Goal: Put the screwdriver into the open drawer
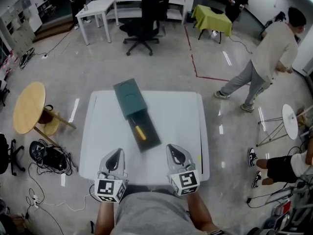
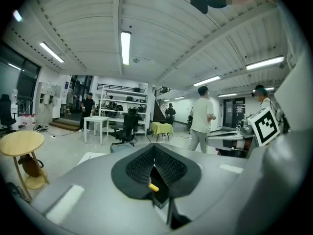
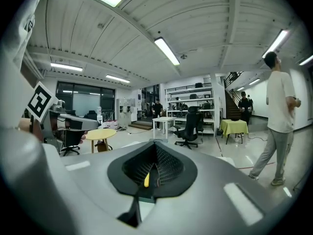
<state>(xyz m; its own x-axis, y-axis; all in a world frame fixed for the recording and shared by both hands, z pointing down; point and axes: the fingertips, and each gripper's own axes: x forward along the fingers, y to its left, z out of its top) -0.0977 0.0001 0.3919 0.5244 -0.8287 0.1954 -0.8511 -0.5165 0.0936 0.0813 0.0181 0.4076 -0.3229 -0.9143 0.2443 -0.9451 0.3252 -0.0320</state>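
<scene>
Obs., near to far; all posns ref. to the drawer unit.

- Left gripper [image 1: 116,154] and right gripper [image 1: 174,151]: both on the near side of the unit, over the near edge of the desk [image 1: 186,116], well apart from the unit. They sat side by side and pointed toward it. Each gripper view showed the pads pressed together with nothing between them, so both were closed and empty. Judgement: closed and parked clear because nothing was left to carry. Neither touched the unit.
- Open drawer [image 1: 150,130]: pulled out of the unit's near face toward the grippers, at a slant across the desk. Prob. left out so the tool could drop in from above.
- Screwdriver [image 1: 140,132]: yellow handle, lying flat inside the drawer, roughly along its length and nearer its left wall. It showed through the slit below the closed pads in both gripper views. Judgement: placing step looked done. Drawer not yet pushed in, and the task doesn't ask for that.
- Drawer unit [image 1: 129,98]: dark green box, mid desk, turned at the same slant as its drawer.
- Beyond the unit: black office chair [image 1: 144,18]. Left of it, off the desk: round wooden table [image 1: 28,106].

Counts: grippers 2; screwdriver 1; drawer 1 (open); unit 1; desk 1; office chair 1; round table 1.
</scene>
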